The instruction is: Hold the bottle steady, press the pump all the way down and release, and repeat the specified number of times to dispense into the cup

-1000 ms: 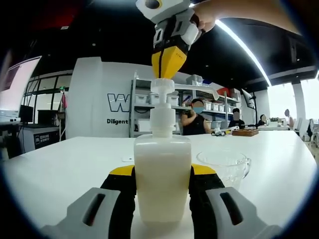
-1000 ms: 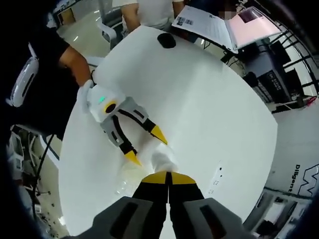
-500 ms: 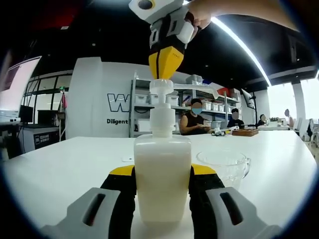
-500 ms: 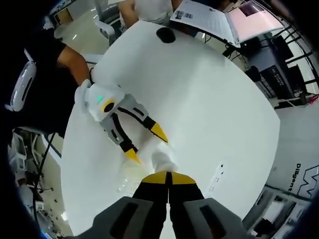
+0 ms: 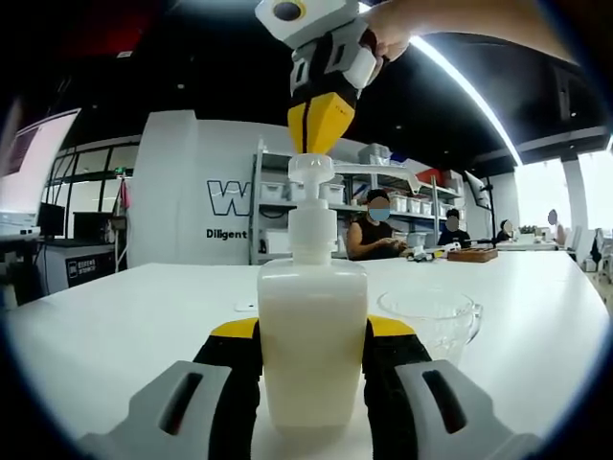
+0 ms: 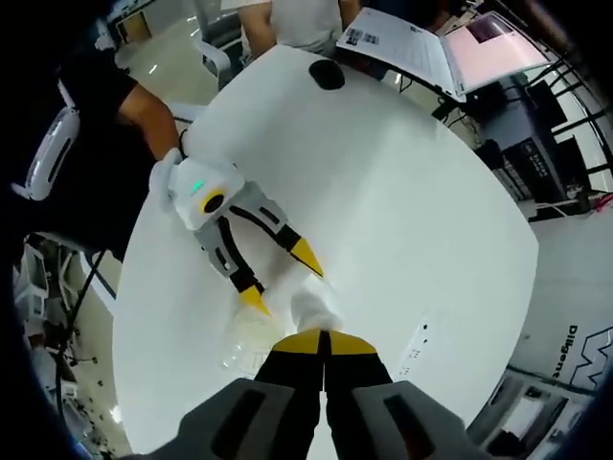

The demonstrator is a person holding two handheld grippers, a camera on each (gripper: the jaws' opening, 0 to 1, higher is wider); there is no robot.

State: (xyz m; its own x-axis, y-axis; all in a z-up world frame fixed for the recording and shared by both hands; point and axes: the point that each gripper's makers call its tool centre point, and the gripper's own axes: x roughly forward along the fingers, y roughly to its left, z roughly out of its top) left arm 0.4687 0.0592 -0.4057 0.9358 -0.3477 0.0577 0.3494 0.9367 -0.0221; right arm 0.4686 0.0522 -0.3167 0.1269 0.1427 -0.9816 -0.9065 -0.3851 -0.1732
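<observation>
Your left tongs (image 5: 313, 359) stay clamped on the bottle (image 5: 312, 326) on the worktop (image 5: 115, 316) beside the cup (image 5: 431, 316); right tongs (image 5: 319, 123), closed, have dipped back onto the risen pump (image 5: 311, 169), so I'd judge another press is starting.

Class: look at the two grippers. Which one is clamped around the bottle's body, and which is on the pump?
The left gripper clamps the bottle, a jaw on each side. The right gripper, jaws shut together, points down onto the pump head.
</observation>
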